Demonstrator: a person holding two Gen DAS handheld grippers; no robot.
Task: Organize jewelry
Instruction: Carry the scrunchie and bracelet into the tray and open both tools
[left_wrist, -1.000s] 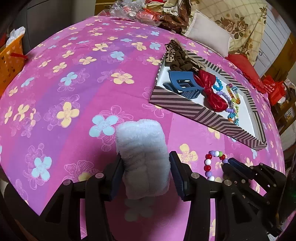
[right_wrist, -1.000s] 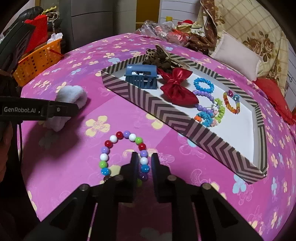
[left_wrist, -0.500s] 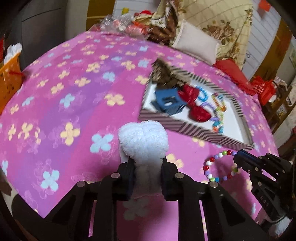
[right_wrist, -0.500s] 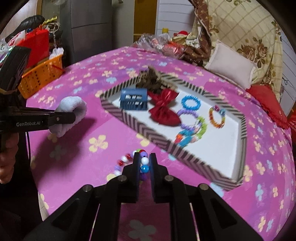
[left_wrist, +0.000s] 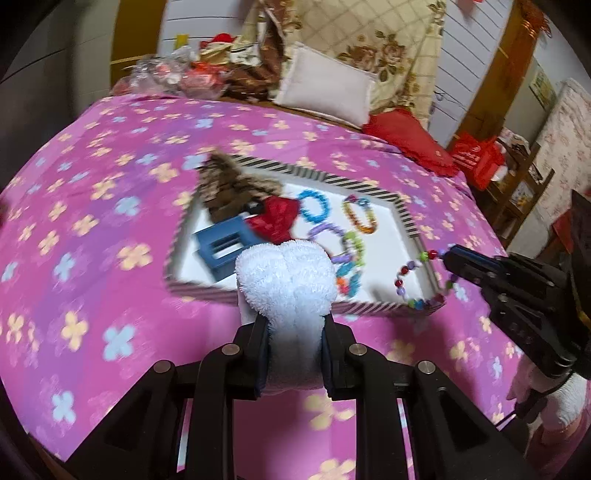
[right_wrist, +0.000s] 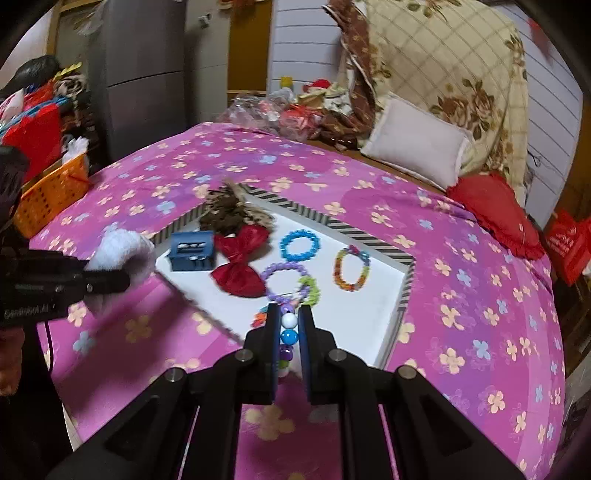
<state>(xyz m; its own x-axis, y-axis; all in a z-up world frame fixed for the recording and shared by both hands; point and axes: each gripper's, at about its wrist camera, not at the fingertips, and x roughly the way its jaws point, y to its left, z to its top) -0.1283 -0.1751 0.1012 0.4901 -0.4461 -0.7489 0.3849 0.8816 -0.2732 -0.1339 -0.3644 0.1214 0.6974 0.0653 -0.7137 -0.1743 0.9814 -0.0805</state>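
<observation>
The left gripper (left_wrist: 295, 328) is squeezing the fluffy white band (left_wrist: 286, 277); the right gripper (right_wrist: 288, 325) is pinching the bead bracelet (right_wrist: 288, 334), maybe above the tray (right_wrist: 404, 291) at 12 o'clock.

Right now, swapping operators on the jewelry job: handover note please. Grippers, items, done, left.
Left gripper: shut on the white fluffy band, held off the bedspread, near the tray's front edge.
Right gripper: shut on the multicolor bead bracelet, which hangs over the tray's right end.
Done: blue claw clip, red bow, brown scrunchie and several bracelets lie in the tray.
Left: set both held pieces into the tray and release.
</observation>
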